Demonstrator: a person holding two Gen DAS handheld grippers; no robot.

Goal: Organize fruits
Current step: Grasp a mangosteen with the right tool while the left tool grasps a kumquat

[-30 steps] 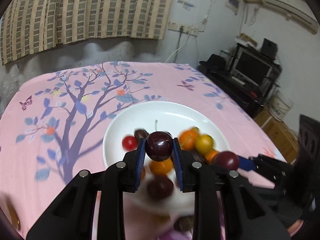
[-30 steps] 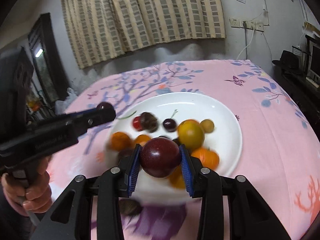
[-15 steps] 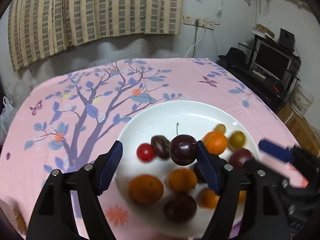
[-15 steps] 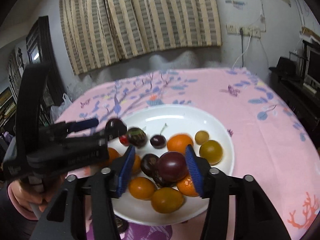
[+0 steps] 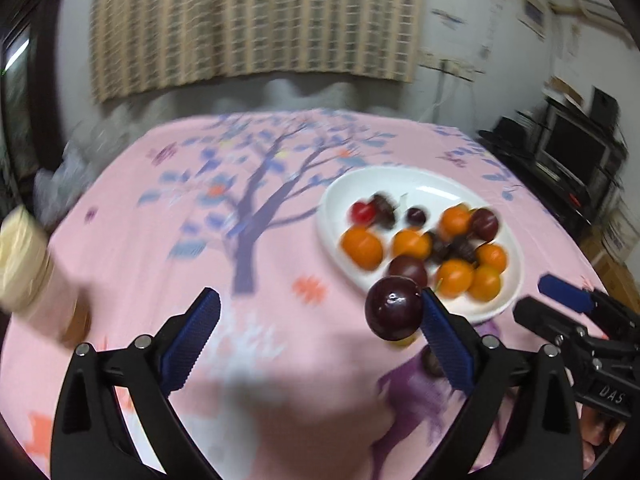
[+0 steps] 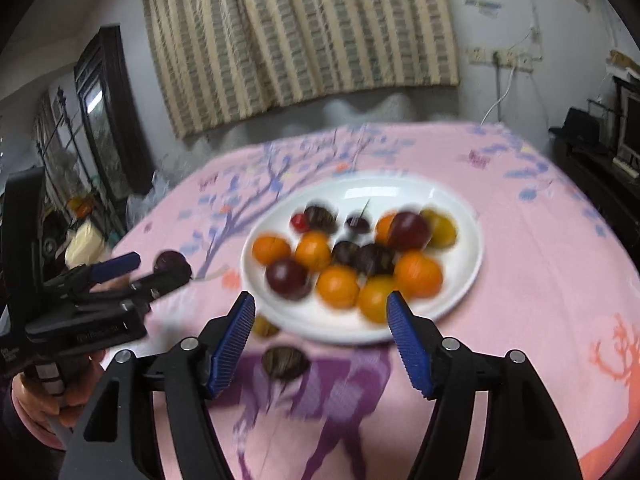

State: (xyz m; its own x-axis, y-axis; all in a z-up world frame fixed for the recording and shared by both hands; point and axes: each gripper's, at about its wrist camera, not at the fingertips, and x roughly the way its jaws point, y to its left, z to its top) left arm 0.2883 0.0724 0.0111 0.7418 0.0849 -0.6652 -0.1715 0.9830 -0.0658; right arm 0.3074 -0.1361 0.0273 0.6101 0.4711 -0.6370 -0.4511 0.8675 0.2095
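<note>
**A:** Start with the left wrist view. How is the left hand-held gripper (image 5: 316,300) standing?

**B:** Its jaws have just been opening and now stand very wide. A dark plum (image 5: 394,306) sits between the fingers, right against the blue pad on the right side of the picture. The other pad is well apart from it, so nothing is clamping it.

**A:** Is the plum resting on anything?

**B:** I cannot tell; the frame is blurred. It is just beside the near rim of the white plate (image 5: 420,184), not on it.

**A:** And the plate?

**B:** It lies to the right on the surface (image 5: 160,240), which is covered by a pink cloth with a tree print. On it are oranges (image 5: 362,246), more dark plums and a small red fruit (image 5: 363,212). A pale jar (image 5: 20,264) stands blurred at the far left.

**A:** Now the right wrist view.

**B:** The right hand-held gripper (image 6: 320,300) has also just been opening its jaws. They stand partly apart and nothing is between the pads. The plate is just beyond the fingertips. A dark fruit (image 6: 286,362) lies on the cloth near the plate's front rim.

**A:** Is the left one visible here?

**B:** Yes, at the left, in a person's hand (image 6: 40,396), with the dark plum at its tip.
</note>
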